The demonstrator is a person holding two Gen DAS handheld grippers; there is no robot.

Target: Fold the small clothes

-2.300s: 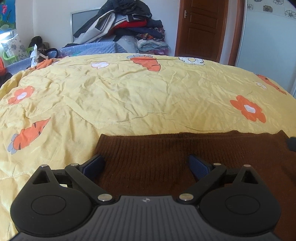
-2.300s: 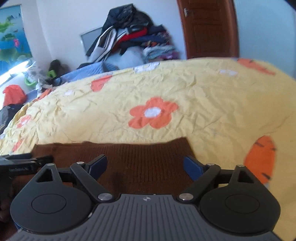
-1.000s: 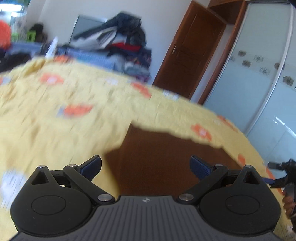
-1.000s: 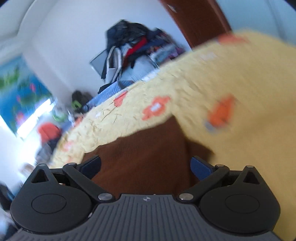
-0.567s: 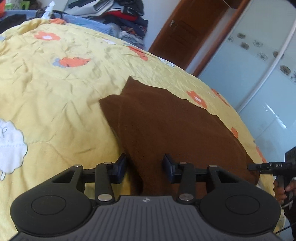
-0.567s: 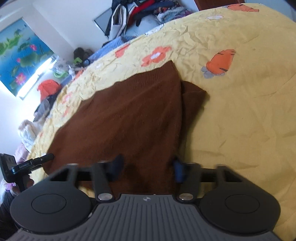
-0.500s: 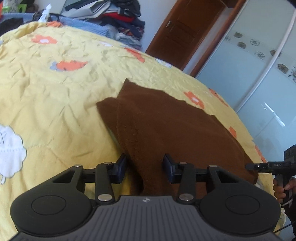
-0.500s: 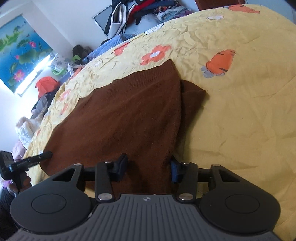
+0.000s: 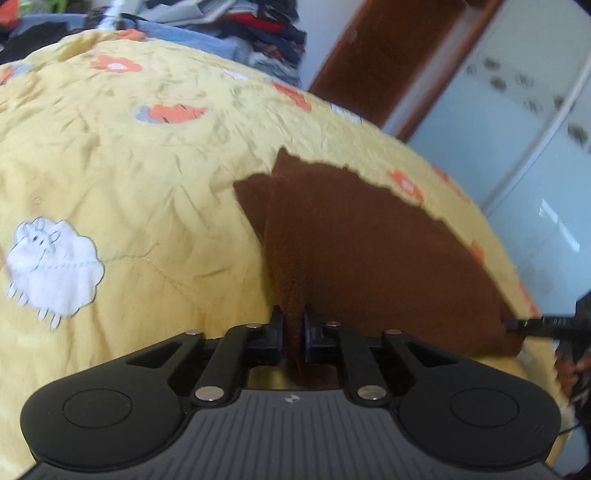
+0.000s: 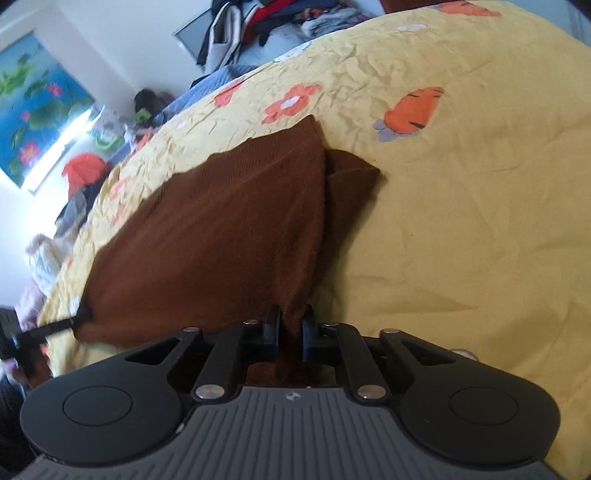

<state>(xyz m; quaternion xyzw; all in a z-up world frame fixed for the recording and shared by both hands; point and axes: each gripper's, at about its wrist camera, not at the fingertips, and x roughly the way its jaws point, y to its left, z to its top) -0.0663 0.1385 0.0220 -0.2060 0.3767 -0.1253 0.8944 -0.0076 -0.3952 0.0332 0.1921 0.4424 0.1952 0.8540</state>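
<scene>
Left wrist view shows the left gripper [image 9: 293, 326] with its jaws just drawn in, pinching a bunched near edge of the brown knit garment [image 9: 369, 236]; the right gripper [image 10: 290, 326] has closed the same way on the opposite near corner [image 10: 221, 229]. Holding both near corners likely lets the person lift that edge and carry it over the far one — a fold across the width, I judge. A narrow flap already lies tucked beside the main panel, though blur leaves its edge unclear. The garment lies flat on a wrinkled yellow quilt [image 10: 480, 221] printed with orange flowers and carrots — a heap of clothes [image 10: 266, 22], a brown door [image 9: 388, 62] and pale wardrobe panels [image 9: 517, 129] stand behind.
</scene>
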